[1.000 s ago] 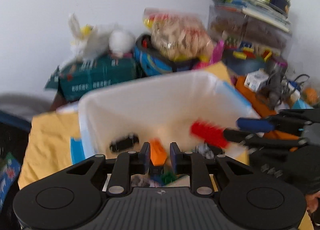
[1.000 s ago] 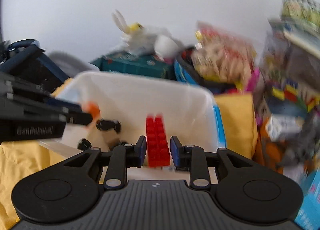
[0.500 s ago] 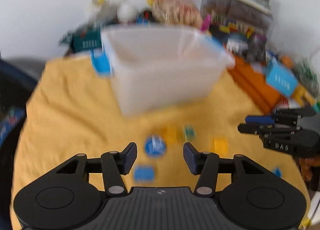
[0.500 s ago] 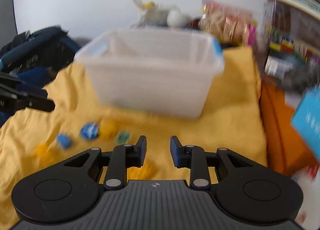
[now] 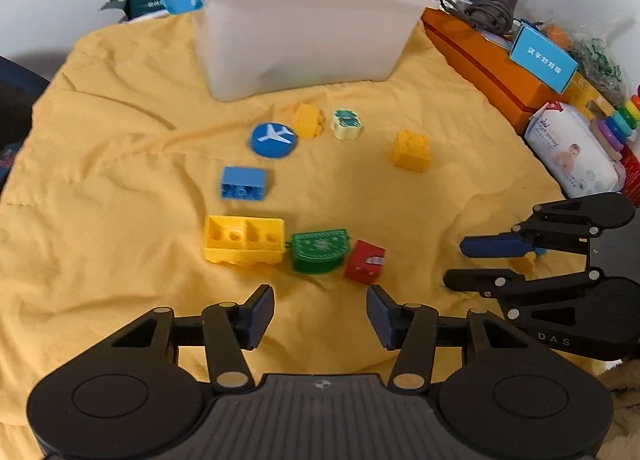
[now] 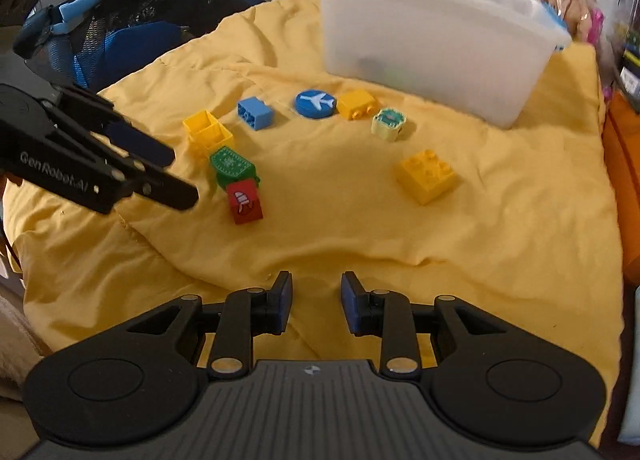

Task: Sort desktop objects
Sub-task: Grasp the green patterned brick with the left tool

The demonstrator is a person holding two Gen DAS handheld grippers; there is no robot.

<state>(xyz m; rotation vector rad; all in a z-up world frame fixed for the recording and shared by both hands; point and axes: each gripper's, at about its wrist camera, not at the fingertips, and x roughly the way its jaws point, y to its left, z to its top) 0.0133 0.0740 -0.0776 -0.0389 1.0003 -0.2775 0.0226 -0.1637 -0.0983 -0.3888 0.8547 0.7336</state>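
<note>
Eight little toys are sitting loose on the yellow cloth [image 5: 120, 163], all waiting to go into the white bin [image 5: 304, 19] at the far end. Working down by size: that bin, then the long yellow brick [image 5: 244, 240] lying open side up, the green piece [image 5: 318, 251] touching its end, and the red cube [image 5: 365, 262] just beside that. Those three are closest to the left claw [image 5: 320, 314], so I'd guess that's the next pick.

To do it well, I'd be going for one piece at a time. The green piece is jammed between its neighbours, so the red cube at the open end looks like the cleaner grab: line the pads up on two flat sides and come straight down so nothing gets nudged into the cloth folds. The soft cloth is probably going to let pieces tip.

Pose-wise, the left claw is hovering just short of that row, angled steeply down, pads spread wide with nothing between them. The right claw [image 6: 316, 302] is also tilted down over bare cloth, well apart from the toys, and its jaws are opening a bit from a narrow gap, nothing between them either. The square yellow brick [image 6: 426, 175] is sitting nearest its line.
</note>
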